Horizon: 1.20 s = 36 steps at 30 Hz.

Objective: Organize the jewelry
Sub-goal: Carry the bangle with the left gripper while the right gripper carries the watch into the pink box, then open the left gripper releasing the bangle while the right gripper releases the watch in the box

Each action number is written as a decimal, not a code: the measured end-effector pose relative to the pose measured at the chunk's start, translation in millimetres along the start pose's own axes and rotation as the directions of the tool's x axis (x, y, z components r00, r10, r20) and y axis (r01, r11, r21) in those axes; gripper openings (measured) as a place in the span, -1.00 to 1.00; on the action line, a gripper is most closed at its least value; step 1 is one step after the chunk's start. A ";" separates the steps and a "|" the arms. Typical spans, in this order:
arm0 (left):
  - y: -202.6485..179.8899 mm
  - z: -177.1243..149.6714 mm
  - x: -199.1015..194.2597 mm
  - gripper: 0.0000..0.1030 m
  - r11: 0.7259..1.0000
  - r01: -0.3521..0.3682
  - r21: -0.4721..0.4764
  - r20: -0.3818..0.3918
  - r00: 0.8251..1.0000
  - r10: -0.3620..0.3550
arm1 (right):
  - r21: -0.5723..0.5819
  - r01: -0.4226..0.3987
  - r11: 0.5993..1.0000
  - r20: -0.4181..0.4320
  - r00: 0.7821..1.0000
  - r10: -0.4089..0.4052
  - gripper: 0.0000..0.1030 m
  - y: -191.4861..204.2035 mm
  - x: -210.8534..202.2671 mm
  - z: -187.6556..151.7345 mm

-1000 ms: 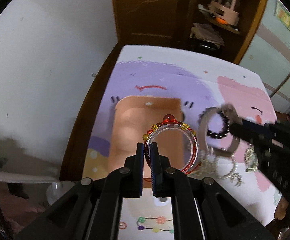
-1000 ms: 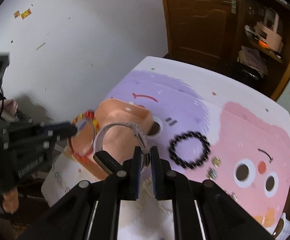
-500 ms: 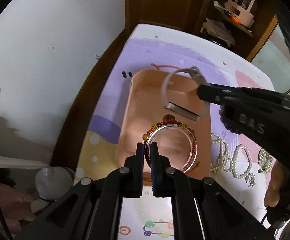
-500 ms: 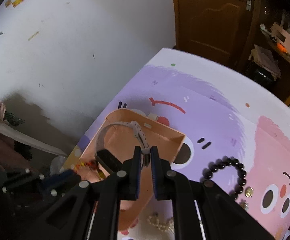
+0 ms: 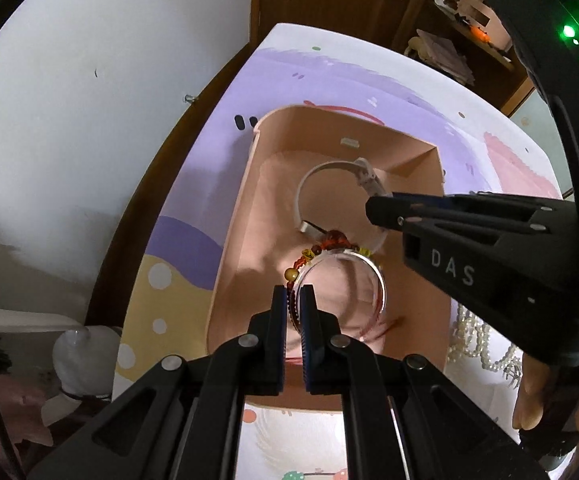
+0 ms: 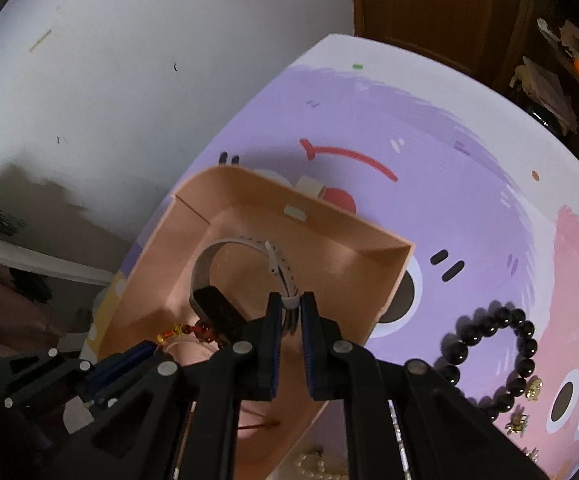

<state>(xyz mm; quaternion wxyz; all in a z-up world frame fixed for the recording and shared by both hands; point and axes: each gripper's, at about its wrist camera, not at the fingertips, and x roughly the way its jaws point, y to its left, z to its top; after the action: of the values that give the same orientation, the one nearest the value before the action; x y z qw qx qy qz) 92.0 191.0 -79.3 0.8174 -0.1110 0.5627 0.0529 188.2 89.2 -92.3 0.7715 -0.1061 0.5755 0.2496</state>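
Left wrist: fingers [image 5: 293,300] pinching clear bangle [image 5: 341,280] (red-amber beads); right fingers [image 6: 288,306] pinching grey watch strap [image 6: 245,246].

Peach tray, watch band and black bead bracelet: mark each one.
Peach tray [image 6: 337,224]: right wrist view, far wall.
Watch band [image 5: 321,170]: left wrist view, pale strap's upper arc.
Black bead bracelet [image 6: 529,346]: right wrist view, a bead on its right side.

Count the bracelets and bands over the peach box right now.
2. A clear bangle with red beads pinched in the left tongs, and a grey watch band in the right tongs. Nothing else shows inside the box.
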 end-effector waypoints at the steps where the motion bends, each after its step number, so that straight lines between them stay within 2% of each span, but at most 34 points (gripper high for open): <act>1: 0.5 -0.3 2.3 -0.92 1.000 0.001 -0.005 -0.003 1.000 -0.001 | 0.005 -0.004 1.000 -0.005 1.000 0.004 -0.82 -1.3 1.2 -0.2; 9: -1.2 -0.3 7.9 -0.92 1.000 -0.002 -0.010 0.004 1.000 0.002 | 0.034 -0.051 0.998 0.009 0.999 0.051 -0.77 -4.9 -0.1 -4.1; 11: -1.6 -1.2 7.7 -0.85 1.000 -0.011 -0.008 0.009 1.000 0.011 | 0.045 -0.067 0.997 0.007 0.998 0.067 -0.77 -6.9 -0.4 -3.5; 12: -1.9 -1.0 7.6 -0.69 1.000 -0.017 -0.010 0.009 1.000 0.017 | 0.046 -0.071 0.996 0.006 0.997 0.071 -0.77 -7.3 -0.8 -3.9; 13: -2.0 -1.0 6.7 -0.42 1.000 -0.021 -0.012 0.011 1.000 0.021 | 0.047 -0.076 0.996 0.005 0.997 0.076 -0.76 -9.8 -1.8 -3.7; 14: -2.4 -1.3 5.8 -0.31 1.000 -0.018 -0.014 0.015 1.000 0.018 | 0.052 -0.086 0.995 0.005 0.996 0.086 -0.75 -10.6 -2.6 -5.0; 16: -3.1 -2.1 4.6 0.04 1.000 0.010 -0.022 0.010 1.000 -0.010 | 0.058 -0.096 0.994 0.003 0.995 0.096 -0.67 -12.2 -3.8 -5.3; 17: -4.4 -2.9 3.9 0.08 0.999 0.020 -0.027 0.007 1.000 -0.020 | 0.059 -0.106 0.993 0.005 0.994 0.106 -0.65 -12.6 -5.3 -6.4; 22: -10.4 -4.1 -2.6 0.29 1.000 0.013 -0.021 0.018 1.000 -0.012 | 0.043 -0.136 0.990 0.024 0.991 0.135 -0.31 -8.2 -17.9 -11.0; 26: -12.4 -5.7 -14.6 0.52 1.000 -0.004 -0.027 0.045 0.999 0.006 | 0.032 -0.154 0.988 0.046 0.987 0.152 -0.31 -6.1 -33.8 -18.5; 33: -19.8 -14.9 -38.3 0.57 1.000 -0.008 -0.024 0.086 0.996 0.010 | 0.035 -0.169 0.985 0.119 0.979 0.164 -0.30 -12.5 -69.4 -35.4; 36: -28.8 -21.4 -52.2 0.57 1.000 -0.014 -0.004 0.118 0.993 0.014 | 0.045 -0.152 0.987 0.154 0.978 0.143 -0.31 -20.9 -85.1 -47.4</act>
<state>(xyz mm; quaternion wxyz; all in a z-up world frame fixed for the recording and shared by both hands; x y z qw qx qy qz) 59.8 159.9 -34.5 0.8487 -0.1049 0.5141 0.0661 141.1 27.7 -29.7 0.7948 -0.0222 0.5287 0.2970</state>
